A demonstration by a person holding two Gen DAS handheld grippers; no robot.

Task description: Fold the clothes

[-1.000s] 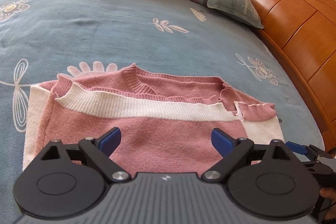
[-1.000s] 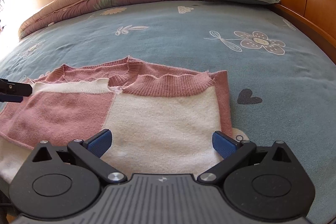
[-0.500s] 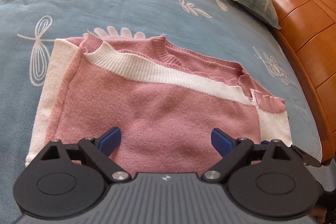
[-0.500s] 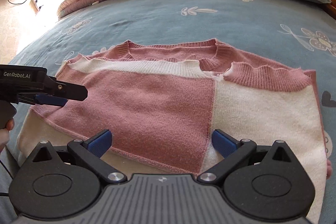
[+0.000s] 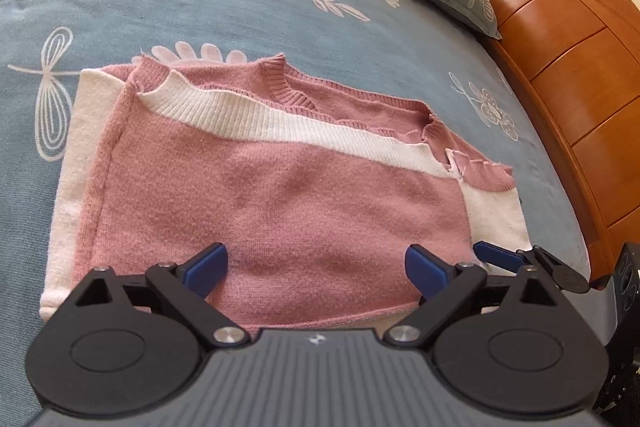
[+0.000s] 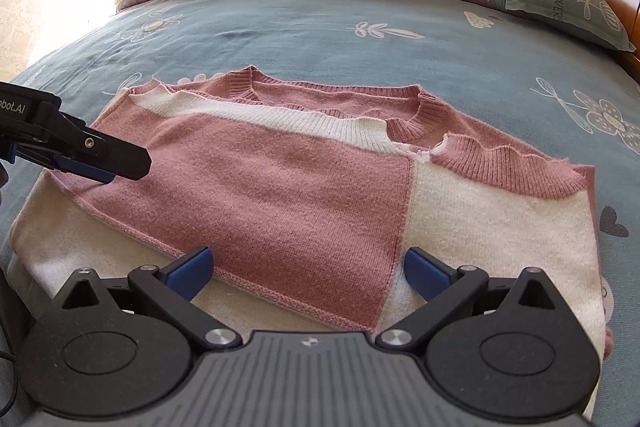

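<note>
On the blue flowered bed, near its front edge, a folded pink and cream sweater lies flat. The left claw and right claw hover over the sweater's near edge, both spread wide and gripping nothing. A pillow sits by the headboard.
</note>
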